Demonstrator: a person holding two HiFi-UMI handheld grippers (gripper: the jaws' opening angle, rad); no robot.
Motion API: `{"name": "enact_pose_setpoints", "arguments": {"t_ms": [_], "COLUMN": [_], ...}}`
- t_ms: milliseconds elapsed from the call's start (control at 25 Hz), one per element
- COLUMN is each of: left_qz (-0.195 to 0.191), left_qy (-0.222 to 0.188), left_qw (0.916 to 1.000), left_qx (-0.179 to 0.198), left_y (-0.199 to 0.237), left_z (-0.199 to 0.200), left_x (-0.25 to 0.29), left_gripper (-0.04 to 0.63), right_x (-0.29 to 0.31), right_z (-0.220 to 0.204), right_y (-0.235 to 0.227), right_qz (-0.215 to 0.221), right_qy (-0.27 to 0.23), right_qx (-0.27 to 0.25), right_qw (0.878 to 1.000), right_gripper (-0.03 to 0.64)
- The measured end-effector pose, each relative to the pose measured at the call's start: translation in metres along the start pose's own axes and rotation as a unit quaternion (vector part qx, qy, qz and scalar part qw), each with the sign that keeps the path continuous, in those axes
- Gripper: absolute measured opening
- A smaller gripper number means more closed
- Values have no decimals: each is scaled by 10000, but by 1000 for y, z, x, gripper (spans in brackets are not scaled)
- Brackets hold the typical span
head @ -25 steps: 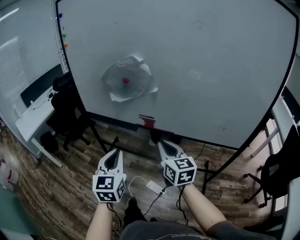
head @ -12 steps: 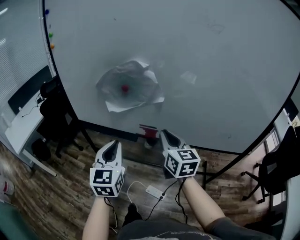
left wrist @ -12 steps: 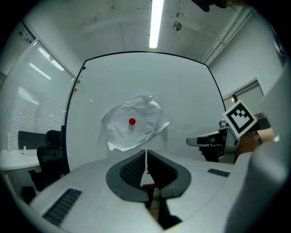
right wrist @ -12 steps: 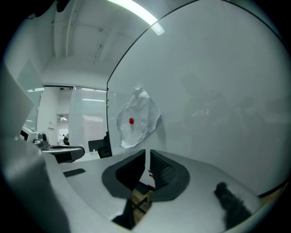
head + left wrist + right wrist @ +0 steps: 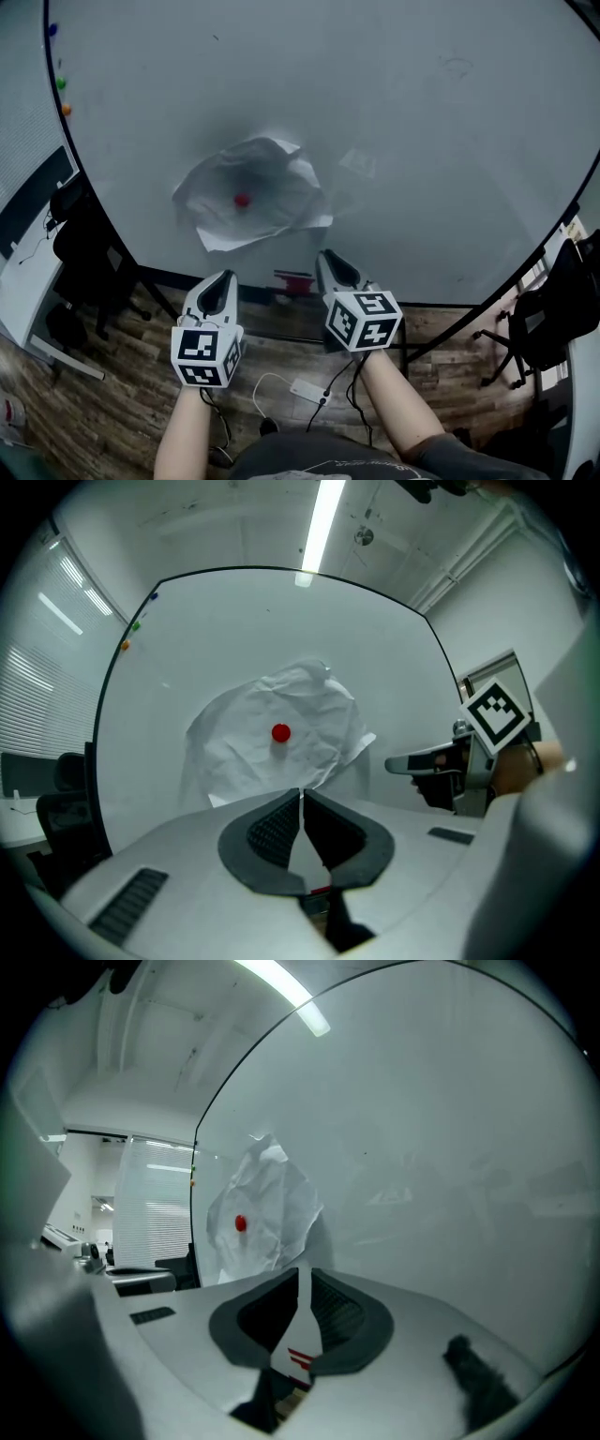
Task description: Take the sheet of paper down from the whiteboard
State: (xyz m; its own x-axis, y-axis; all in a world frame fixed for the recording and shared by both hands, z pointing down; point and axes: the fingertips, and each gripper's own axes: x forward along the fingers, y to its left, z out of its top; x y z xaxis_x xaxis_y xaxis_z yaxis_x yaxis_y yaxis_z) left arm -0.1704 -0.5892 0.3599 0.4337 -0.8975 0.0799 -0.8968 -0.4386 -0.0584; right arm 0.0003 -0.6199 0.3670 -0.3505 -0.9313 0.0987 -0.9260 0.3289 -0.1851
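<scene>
Wood-plank flooring [image 5: 122,412] lies below the person, with a white adapter [image 5: 307,391] and its cable on it. Nearest the camera, 2 bare forearms reach forward side by side, each hand wrapped round a tool behind its marker cube. Both tools point roughly level at the whiteboard [image 5: 422,141] and touch nothing.

The left tool [image 5: 225,277] has its jaws together with nothing between them; its own view shows the pads meeting at the tips [image 5: 301,794]. The right tool [image 5: 330,261] sits a little further forward, its jaws likewise drawn together on nothing, with only a thin slit at the tips [image 5: 306,1271].

Beyond them, a red object [image 5: 295,281] rests at the whiteboard's bottom edge, between the 2 tools. Further on, the sheet of paper [image 5: 272,178] hangs crumpled on the lower left part of the whiteboard, near that edge and pinned by 1 red magnet [image 5: 242,200] close to its middle. Its lower right corner curls away from the board. Up the whiteboard's left edge sit 3 small coloured magnets [image 5: 61,82].
</scene>
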Motion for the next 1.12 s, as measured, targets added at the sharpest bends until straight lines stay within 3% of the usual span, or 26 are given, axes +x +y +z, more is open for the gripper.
{"name": "enact_pose_setpoints", "arguments": {"t_ms": [200, 320, 440, 840, 960, 1120], "left_qz": [-245, -437, -527, -693, -680, -694], "left_qy": [-120, -206, -234, -303, -428, -598], "left_qw": [9996, 9988, 9983, 9970, 9965, 9946], "left_qx": [43, 84, 105, 141, 244, 483], "left_y": [9, 8, 11, 20, 21, 20], "left_z": [9, 15, 17, 23, 31, 40], "left_x": [19, 27, 36, 51, 54, 61], "left_gripper": [25, 25, 25, 25, 25, 26], "right_x": [12, 15, 22, 32, 31, 33], "right_z": [17, 26, 34, 56, 55, 55], "right_y": [-4, -5, -11, -13, -17, -14], "right_qz": [-241, -368, -537, -873, -1029, -937], "right_qy": [-255, -399, -482, -724, -748, -805], "right_qx": [70, -14, 0, -18, -91, -49], "right_qw": [9994, 9985, 9974, 9935, 9918, 9923], "right_gripper": [37, 89, 100, 97, 41, 26]}}
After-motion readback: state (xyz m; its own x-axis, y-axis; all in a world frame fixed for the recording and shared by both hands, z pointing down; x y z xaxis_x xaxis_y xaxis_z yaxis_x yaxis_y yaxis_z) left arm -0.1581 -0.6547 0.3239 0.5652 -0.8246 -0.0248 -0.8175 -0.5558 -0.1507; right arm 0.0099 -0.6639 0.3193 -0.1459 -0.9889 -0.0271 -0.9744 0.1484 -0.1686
